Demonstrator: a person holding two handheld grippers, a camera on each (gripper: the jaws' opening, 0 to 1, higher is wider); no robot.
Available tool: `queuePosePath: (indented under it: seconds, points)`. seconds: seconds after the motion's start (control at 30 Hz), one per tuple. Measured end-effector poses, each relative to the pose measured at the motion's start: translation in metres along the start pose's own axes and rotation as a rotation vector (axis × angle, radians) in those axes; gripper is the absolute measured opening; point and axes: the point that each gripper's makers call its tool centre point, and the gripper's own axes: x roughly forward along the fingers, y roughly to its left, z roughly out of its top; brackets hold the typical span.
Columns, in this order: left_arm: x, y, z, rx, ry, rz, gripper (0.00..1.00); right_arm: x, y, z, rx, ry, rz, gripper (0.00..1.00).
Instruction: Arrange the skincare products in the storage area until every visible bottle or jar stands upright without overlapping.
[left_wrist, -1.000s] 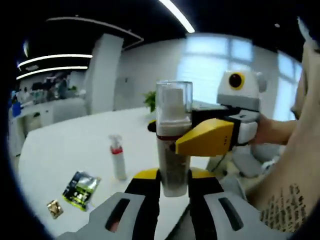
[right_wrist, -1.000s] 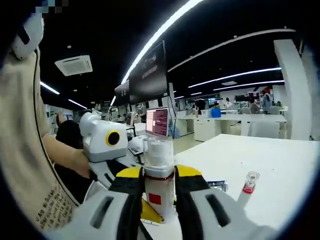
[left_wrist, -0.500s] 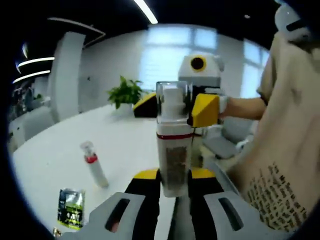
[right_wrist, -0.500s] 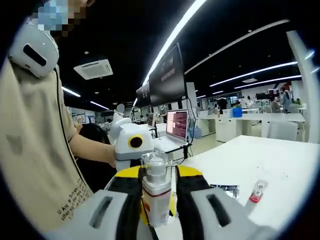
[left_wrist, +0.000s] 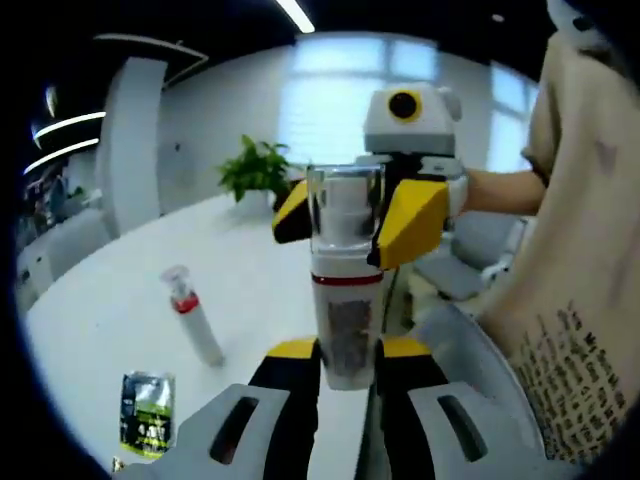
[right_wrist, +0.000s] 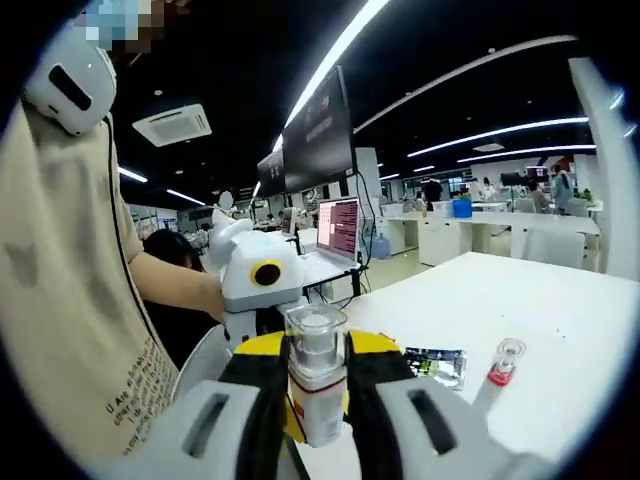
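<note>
Behind my grippers spreads a white round table (left_wrist: 120, 290). Both my left gripper (left_wrist: 346, 362) and right gripper (right_wrist: 314, 385) clench one white pump bottle with clear cap (left_wrist: 346, 285), upright between them; a small red-collared spray bottle (left_wrist: 192, 322) stands left.

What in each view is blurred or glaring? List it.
Left gripper view: bright windows wash out the background, and the sachet near the edge is soft. Right gripper view: ceiling light strips glare, while the pump bottle up close is slightly blurred.

Upright clear-capped pump bottle (left_wrist: 346, 290) held aloft; red-collared spray bottle (left_wrist: 192, 322) on white table (left_wrist: 110, 300).
</note>
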Motion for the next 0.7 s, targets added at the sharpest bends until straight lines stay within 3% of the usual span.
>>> queuePosePath:
  seconds: [0.27, 0.7]
  points:
    - [0.017, 0.02, -0.03, 0.006, 0.075, 0.028, 0.17, 0.011, -0.015, -0.033, -0.043, 0.09, -0.035, 0.21]
    - [0.047, 0.044, -0.082, -0.002, 0.184, 0.023, 0.17, 0.018, -0.042, -0.093, 0.007, 0.177, -0.118, 0.21]
